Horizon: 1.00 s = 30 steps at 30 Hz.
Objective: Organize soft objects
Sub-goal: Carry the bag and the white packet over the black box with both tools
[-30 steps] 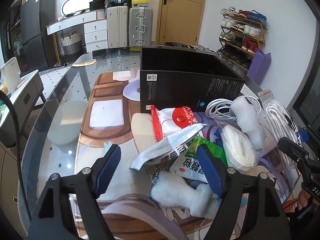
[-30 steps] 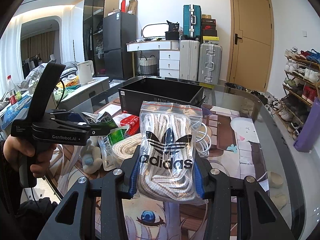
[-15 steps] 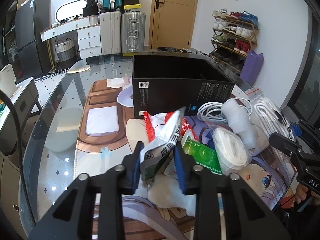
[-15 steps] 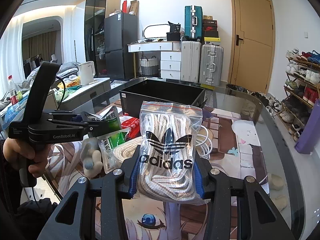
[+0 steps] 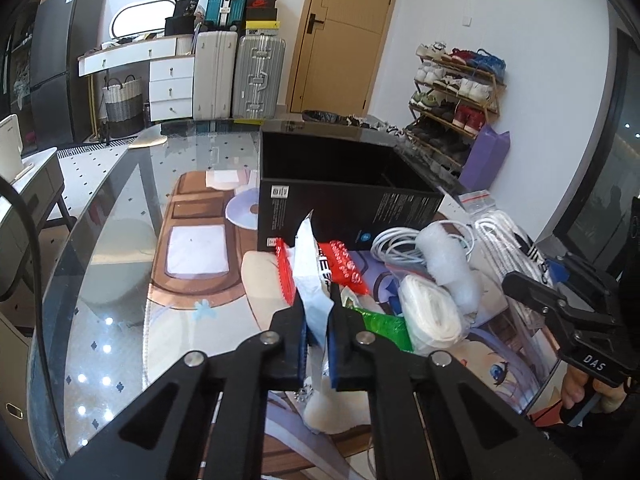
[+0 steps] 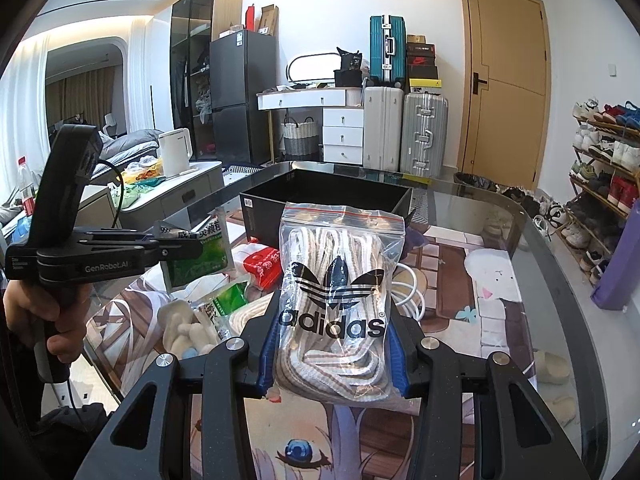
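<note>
My left gripper (image 5: 318, 314) is shut on a white-and-green sachet (image 5: 310, 264), which stands upright between the pads above the pile on the table. The right wrist view shows the same gripper (image 6: 188, 246) from the side, with the sachet (image 6: 200, 252) in its tips. My right gripper (image 6: 332, 344) is shut on a clear zip bag of striped laces (image 6: 334, 280) with a black trefoil logo, held above the mat. An open black box (image 5: 348, 204) stands just behind the pile.
On the anime mat lie a red packet (image 5: 346, 266), a green packet (image 5: 384, 324), a white cable coil (image 5: 394, 244), a bubble-wrap roll (image 5: 448, 266), a rope bundle (image 5: 428, 316) and a white plush toy (image 6: 184, 328). The glass table's edge (image 6: 560, 264) curves at the right.
My left gripper's jaws have closed on the sachet, which now stands upright and lifted off the pile. The right gripper and its bag of laces have not moved.
</note>
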Available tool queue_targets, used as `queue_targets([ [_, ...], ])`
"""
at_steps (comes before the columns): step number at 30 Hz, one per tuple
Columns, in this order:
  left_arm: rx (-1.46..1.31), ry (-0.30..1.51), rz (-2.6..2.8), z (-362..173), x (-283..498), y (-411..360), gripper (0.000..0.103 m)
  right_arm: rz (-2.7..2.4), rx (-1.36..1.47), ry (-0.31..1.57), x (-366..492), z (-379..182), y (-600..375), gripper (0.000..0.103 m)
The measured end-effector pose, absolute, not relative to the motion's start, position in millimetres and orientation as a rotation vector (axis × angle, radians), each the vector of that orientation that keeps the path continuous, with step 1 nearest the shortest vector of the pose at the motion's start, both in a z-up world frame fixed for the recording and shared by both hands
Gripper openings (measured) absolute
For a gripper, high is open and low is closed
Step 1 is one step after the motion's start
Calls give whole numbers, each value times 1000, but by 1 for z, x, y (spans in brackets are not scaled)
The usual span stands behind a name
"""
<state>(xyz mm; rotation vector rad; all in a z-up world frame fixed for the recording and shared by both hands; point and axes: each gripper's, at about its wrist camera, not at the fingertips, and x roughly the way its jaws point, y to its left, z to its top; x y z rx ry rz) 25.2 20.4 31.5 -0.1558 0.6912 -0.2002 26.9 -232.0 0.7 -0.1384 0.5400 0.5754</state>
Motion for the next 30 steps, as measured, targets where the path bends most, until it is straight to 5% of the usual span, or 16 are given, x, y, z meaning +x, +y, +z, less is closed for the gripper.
queue_targets([
  [30,-115,543,-205,86,59,17,5,598,-72,561,79,48,-212,44],
])
